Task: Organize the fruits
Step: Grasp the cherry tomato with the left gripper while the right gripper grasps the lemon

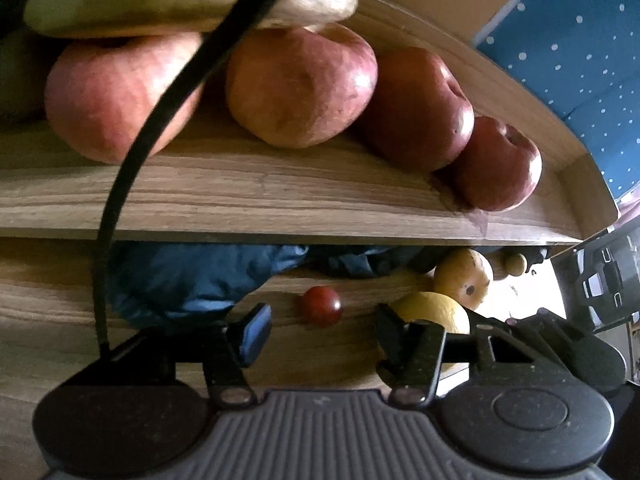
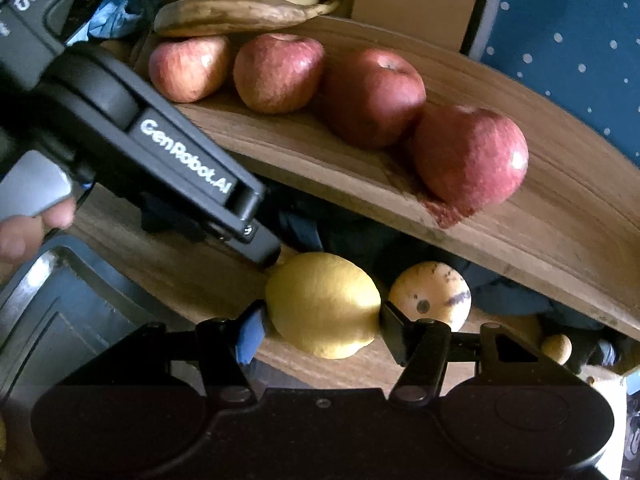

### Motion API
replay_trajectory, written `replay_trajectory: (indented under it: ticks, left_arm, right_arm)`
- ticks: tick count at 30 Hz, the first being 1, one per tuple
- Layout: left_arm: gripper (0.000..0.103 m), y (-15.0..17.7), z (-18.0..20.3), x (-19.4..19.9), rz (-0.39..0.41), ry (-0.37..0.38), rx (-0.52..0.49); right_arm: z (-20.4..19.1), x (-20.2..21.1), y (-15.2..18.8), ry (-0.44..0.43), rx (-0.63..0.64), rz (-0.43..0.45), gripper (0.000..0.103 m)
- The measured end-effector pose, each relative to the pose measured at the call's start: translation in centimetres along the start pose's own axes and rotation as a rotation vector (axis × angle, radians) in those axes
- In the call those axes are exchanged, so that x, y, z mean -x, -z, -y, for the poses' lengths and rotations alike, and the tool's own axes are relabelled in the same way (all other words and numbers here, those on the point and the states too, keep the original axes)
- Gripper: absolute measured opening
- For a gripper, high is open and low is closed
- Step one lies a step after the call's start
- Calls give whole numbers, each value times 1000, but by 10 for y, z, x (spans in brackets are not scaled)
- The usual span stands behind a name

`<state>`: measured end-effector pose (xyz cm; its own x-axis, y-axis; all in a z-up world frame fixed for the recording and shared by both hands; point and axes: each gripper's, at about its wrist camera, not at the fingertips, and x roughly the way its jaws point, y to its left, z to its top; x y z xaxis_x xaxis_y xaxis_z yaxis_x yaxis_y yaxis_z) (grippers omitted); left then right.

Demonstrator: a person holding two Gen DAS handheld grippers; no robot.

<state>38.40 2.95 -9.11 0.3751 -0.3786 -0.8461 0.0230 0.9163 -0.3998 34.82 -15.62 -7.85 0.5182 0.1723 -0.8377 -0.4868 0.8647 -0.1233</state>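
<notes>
While right gripper (image 2: 322,320) jaws clamp the lemon (image 2: 323,304), left gripper (image 1: 322,330) jaws seemingly hold nothing.

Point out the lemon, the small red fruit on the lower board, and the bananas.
lemon (image 2: 322,304): right wrist view, middle of its yellow skin.
small red fruit (image 1: 321,305): left wrist view, its centre.
bananas (image 2: 244,14): right wrist view, side of the lowest banana.

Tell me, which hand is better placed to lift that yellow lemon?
The right. Its tool already has the lemon between its fingers, touching both sides. The left tool has only bare wood between its fingers, with the lemon off to one side.
</notes>
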Motion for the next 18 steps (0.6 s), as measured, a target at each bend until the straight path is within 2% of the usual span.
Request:
replay_trajectory:
  ticks: [9, 15, 18]
  left_arm:
    - [42, -1, 10, -9, 0, -22, -35]
    - [27, -2, 11, -11, 0, -27, -39]
    - [26, 0, 11, -13, 2, -24, -39]
  right_arm:
    - [-2, 0, 1, 2, -21, -1, 62]
    - [-1, -2, 0, -3, -36, 1, 62]
    - [2, -2, -1, -7, -43, 2, 62]
